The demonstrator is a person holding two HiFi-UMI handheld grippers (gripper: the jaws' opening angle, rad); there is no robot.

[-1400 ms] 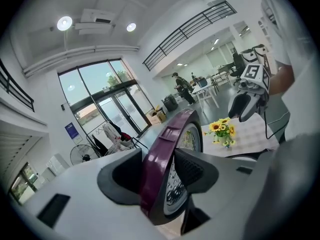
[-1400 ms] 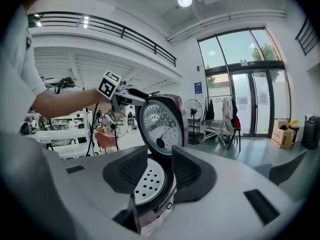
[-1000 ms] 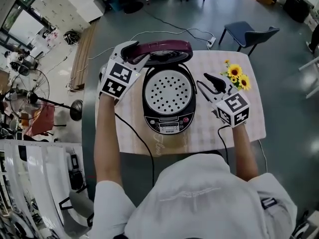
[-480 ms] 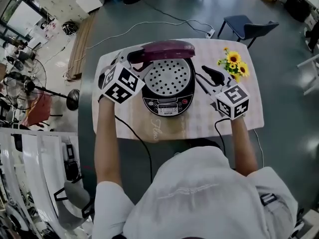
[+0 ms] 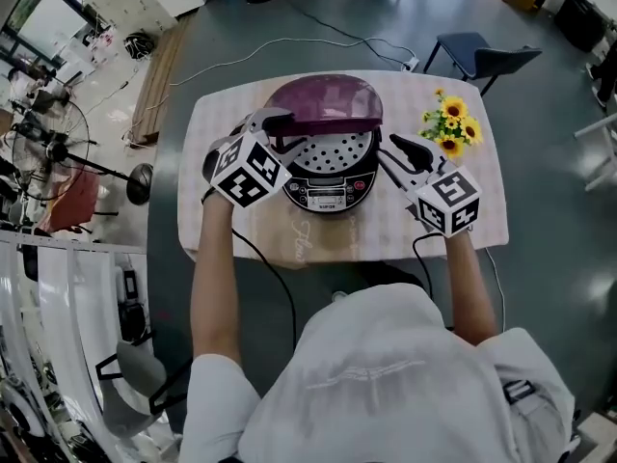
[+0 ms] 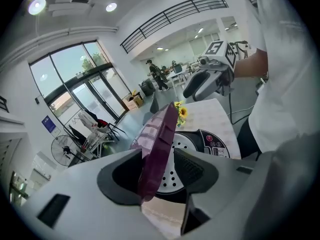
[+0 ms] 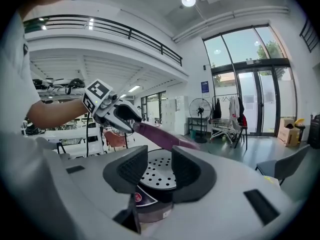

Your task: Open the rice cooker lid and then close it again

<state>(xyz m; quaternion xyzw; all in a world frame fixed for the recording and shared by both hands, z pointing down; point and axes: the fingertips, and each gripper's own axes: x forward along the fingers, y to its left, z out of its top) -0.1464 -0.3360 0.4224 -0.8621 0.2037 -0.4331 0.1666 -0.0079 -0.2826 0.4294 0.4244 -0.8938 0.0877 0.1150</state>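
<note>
At 3 o'clock of the round black rice cooker (image 5: 330, 193), our right gripper (image 5: 393, 156) hangs wide and empty. At 9 o'clock our left gripper (image 5: 280, 131), the nearer one, straddles wide-jawed the rim of the domed purple plastic lid (image 5: 328, 99), half-open, hinged at 12; we judge closing means pressing toward 6.

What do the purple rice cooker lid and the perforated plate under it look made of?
Purple domed lid: likely moulded plastic with a glossy finish, judging by its smooth sheen. Round perforated inner plate: probably metal with a matte finish; it is pale grey with evenly punched holes.
</note>
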